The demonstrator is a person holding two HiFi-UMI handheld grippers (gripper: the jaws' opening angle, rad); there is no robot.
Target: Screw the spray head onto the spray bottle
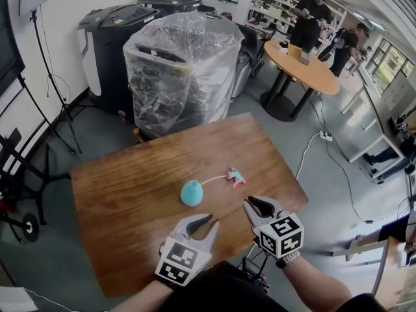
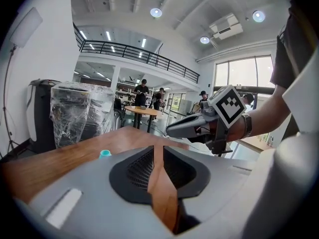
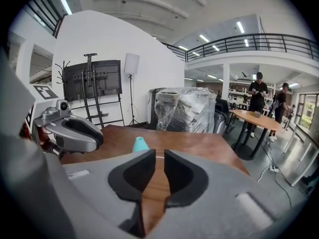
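The teal spray bottle [image 1: 192,192] stands near the middle of the wooden desk [image 1: 117,194], its narrow neck upward in the right gripper view. The spray head [image 1: 235,177], pink and teal, lies on the desk just to the right of the bottle and apart from it. Its thin white tube [image 1: 213,180] runs leftward toward the bottle. Whether the tube's end touches the bottle cannot be told.

Both tools hover at the lower middle of the head view, below the bottle and the spray head and clear of both. The left tool [image 1: 213,221] sits at lower centre, tips pointing up and to the right. Its own view shows the jaws a narrow slit apart, with only the desk's wood showing through the gap. The right tool [image 1: 247,203] is just to its right, below the spray head, tips pointing up and to the left. Its jaws also stand slightly apart with nothing between them.

Beyond the desk's far edge, in the upper middle of the head view, stands a bulky stack wrapped in clear plastic [image 1: 182,70]. At the upper right people stand around a round desk [image 1: 312,73].
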